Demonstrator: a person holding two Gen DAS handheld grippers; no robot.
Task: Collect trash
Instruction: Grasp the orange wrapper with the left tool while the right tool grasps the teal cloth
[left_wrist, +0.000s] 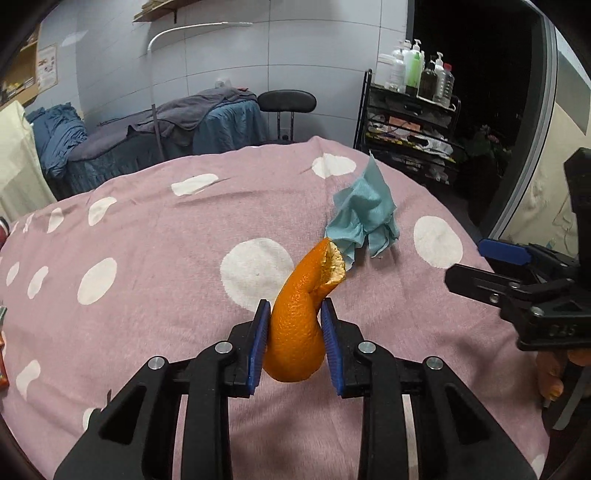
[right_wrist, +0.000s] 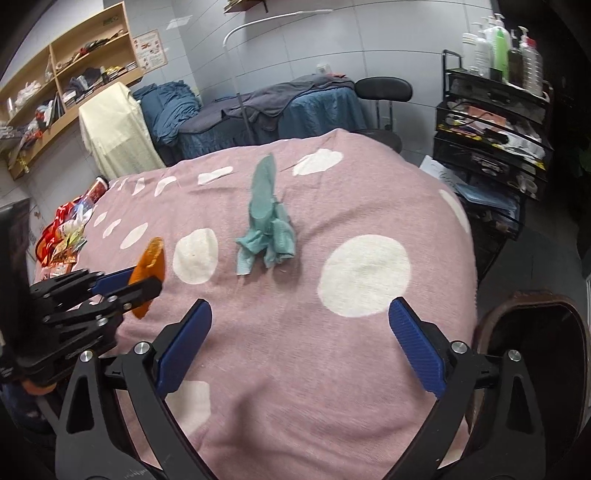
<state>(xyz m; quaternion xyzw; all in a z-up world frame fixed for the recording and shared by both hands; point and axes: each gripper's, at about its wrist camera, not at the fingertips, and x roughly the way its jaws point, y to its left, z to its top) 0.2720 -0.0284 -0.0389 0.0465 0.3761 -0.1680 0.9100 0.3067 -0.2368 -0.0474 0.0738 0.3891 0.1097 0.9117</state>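
I have the left gripper (left_wrist: 294, 314) clamped on a piece of orange peel (left_wrist: 299, 325); its blue pads (left_wrist: 258, 343) press the peel from both sides, and the peel's torn end curls up and forward beyond the jaws. The peel is lifted clear of the pink polka-dot cloth (left_wrist: 147, 295) that covers the table. Just ahead of the left jaws and a little to their right lies a crumpled teal tissue (left_wrist: 364, 214), resting on the cloth.

My right gripper (right_wrist: 299, 314) hangs over the same cloth with its jaws spread wide and nothing between them. The teal tissue (right_wrist: 267, 225) sits straight ahead of these jaws, slightly left of centre, untouched. To the left of the right jaws I see the left gripper (right_wrist: 147, 275) holding the orange peel (right_wrist: 149, 266). Farther left, at the cloth's edge, is a heap of colourful wrappers (right_wrist: 64, 240). A dark brown bin (right_wrist: 535, 350) stands right of the right jaws.
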